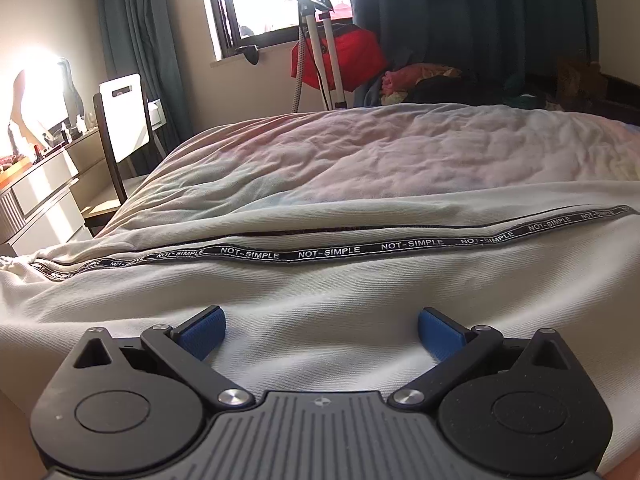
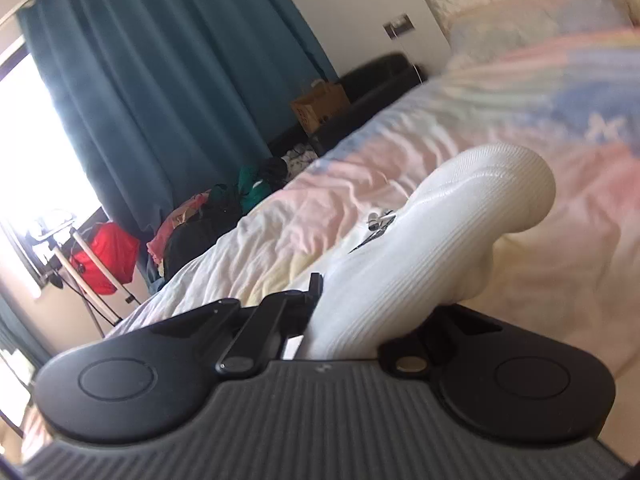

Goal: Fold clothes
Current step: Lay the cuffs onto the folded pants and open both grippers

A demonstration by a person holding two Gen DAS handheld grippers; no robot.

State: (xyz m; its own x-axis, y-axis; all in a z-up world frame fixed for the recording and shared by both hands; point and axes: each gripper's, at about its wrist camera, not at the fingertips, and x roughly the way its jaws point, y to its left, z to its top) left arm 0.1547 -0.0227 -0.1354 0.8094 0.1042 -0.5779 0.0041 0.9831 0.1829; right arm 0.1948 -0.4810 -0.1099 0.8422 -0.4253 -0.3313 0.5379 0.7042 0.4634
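Note:
A white garment (image 1: pixel 320 292) with a black "NOT-SIMPLE" tape (image 1: pixel 328 253) lies spread across the bed. My left gripper (image 1: pixel 320 332) is open, its blue pads (image 1: pixel 202 336) resting low over the cloth with nothing between them. My right gripper (image 2: pixel 360 300) is shut on a bunched ribbed part of the white garment (image 2: pixel 440 232), which rises from the jaws and bulges toward the bed. A zipper pull (image 2: pixel 376 220) shows beside it. The right fingertips are hidden by the cloth.
The bed (image 1: pixel 380 148) has a pastel crumpled cover. A chair (image 1: pixel 120 128) and a dresser (image 1: pixel 40 192) stand at the left. A tripod (image 1: pixel 320 52), a red bag (image 1: pixel 352 56) and a heap of clothes (image 2: pixel 208 216) sit by the window and teal curtains.

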